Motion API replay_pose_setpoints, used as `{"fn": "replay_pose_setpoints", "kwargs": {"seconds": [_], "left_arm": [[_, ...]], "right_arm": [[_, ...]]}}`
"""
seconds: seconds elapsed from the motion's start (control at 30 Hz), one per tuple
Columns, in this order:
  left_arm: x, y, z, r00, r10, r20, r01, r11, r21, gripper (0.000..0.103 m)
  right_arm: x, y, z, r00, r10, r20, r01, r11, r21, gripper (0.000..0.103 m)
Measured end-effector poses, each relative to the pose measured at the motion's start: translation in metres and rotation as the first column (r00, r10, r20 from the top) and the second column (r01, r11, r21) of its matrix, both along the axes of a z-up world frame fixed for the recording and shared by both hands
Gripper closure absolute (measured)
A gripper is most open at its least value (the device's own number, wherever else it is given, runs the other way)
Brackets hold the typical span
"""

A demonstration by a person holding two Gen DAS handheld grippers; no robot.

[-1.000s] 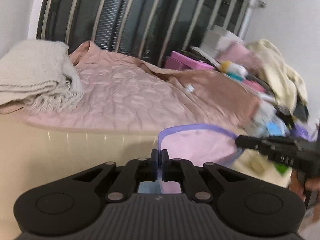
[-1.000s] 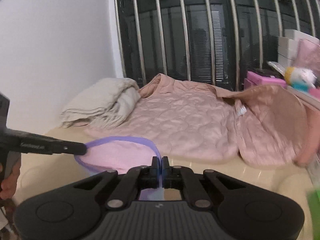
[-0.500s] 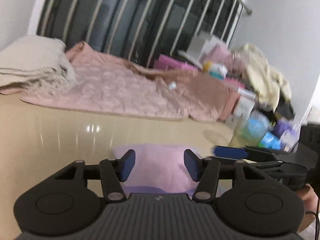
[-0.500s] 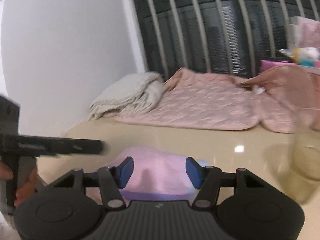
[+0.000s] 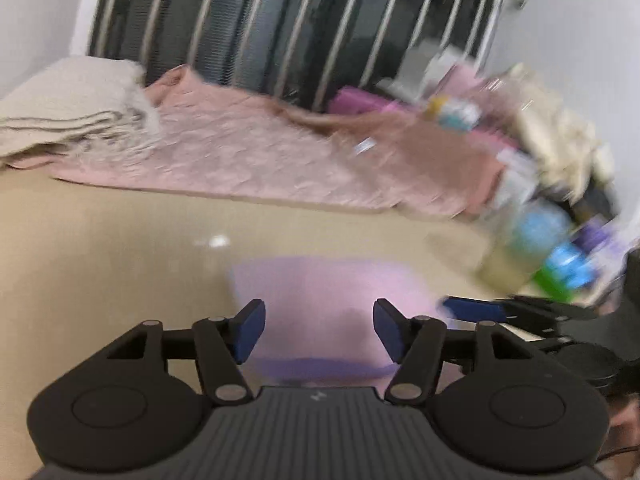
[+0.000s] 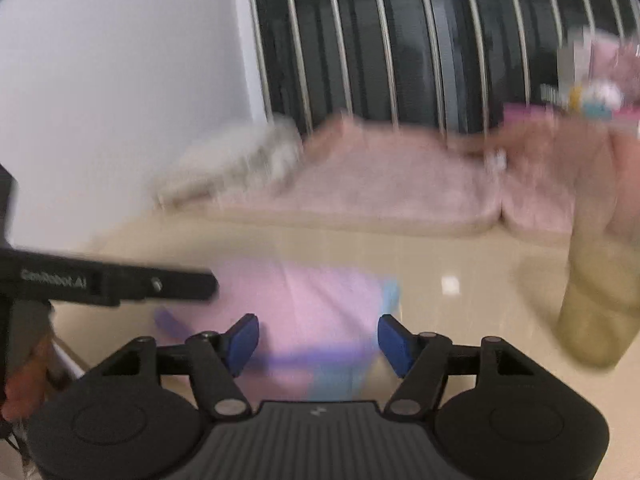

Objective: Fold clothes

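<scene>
A small pink garment (image 5: pixel 328 300) with purple trim lies flat on the glossy beige table (image 5: pixel 100 240). My left gripper (image 5: pixel 319 328) hovers over its near edge. The jaws are opening, and the blue pads (image 5: pixel 250 330) stand apart and clear of the cloth. In the right wrist view the same garment (image 6: pixel 304 304) shows a light blue edge on its right side. My right gripper (image 6: pixel 319 338) is over it, its jaws opening too, with nothing pressed between them. The other gripper's finger reaches in from the side in each view: the right one (image 5: pixel 472 308) and the left one (image 6: pixel 120 282).
A pink quilted blanket (image 5: pixel 248 160) and a folded beige throw (image 5: pixel 60 112) lie at the back of the table, in front of a barred window (image 5: pixel 280 32). Bottles and piled clutter (image 5: pixel 532 240) crowd the right side. A yellowish bottle (image 6: pixel 596 312) stands near the right gripper.
Both grippers were shut on the garment's purple edge and held it up. They have let go and their jaws have spread. The garment now lies flat and both hands have come lower.
</scene>
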State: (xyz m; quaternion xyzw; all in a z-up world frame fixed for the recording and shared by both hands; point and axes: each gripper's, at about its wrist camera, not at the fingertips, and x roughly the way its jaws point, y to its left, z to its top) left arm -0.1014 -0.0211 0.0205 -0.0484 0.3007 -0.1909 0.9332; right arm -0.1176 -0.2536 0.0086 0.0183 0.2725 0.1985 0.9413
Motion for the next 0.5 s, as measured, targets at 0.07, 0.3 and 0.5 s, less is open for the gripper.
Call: {"fn": "replay_pose_setpoints", "kwargs": {"seconds": [0.07,0.3,0.5], "left_arm": [[-0.008,0.004,-0.003,1.0,0.03,0.004,-0.03,1.0,0.006,0.042],[0.001,0.005,-0.007,0.982,0.173,-0.075,-0.174,0.985,-0.009,0.026],[-0.016,-0.014,-0.014,0.983,0.181,-0.008,-0.181,0.982,0.053,0.029]], "right_arm": [[-0.001,-0.007,-0.002,0.999,-0.031,-0.008,0.031,0.999,0.032,0.037],[0.017,-0.022,0.007,0.995,-0.092,0.035,0.087,0.987,0.133,0.03],[0.019,-0.004,-0.016,0.997,-0.055,0.052,0.052,0.996,0.068,0.032]]}}
